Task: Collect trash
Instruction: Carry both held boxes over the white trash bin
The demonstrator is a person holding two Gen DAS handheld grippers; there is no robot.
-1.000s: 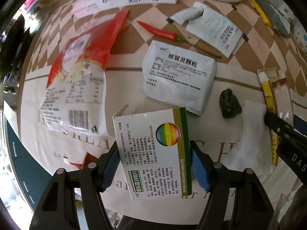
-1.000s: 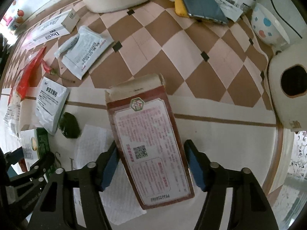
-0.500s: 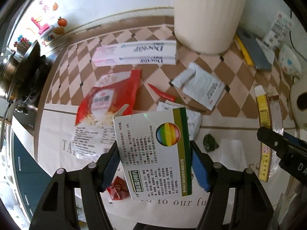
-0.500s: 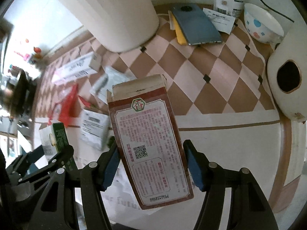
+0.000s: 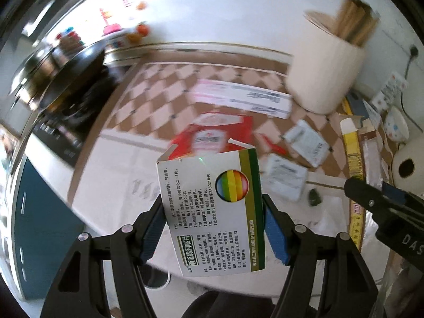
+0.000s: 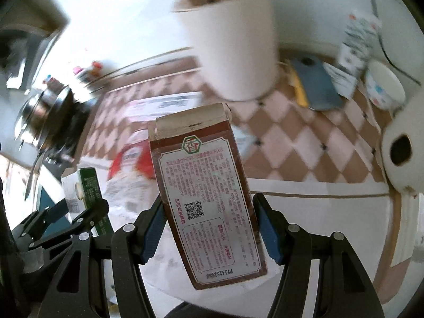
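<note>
White card with a green stripe and a rainbow disc: one medicine box (image 5: 214, 212) sits clamped between the blue pads of the left gripper (image 5: 213, 228), its top flaps open, held above the table (image 5: 106, 185). The right gripper (image 6: 209, 225) has its jaws closed on a second box, a brown-and-white carton (image 6: 206, 204) with a QR code and its top flap torn, also held clear of the surface. So two boxes are in the air, one per gripper.

On the checked tablecloth (image 5: 148, 90) below lie more pieces, blurred: one long pink-and-white box (image 5: 241, 98), one red snack bag (image 5: 212, 137), one red chilli (image 5: 275, 147), two white sachets (image 5: 285, 176) (image 5: 307, 143), one small dark green lump (image 5: 315, 197), and one long yellow pack (image 5: 352, 164) at the right. One cream cylindrical bin (image 5: 326, 66) stands at the back of the table, with brown strips sticking up from it. One spotted bowl (image 6: 384, 87) and one grey-blue phone (image 6: 318, 82) lie near the far right.
</note>
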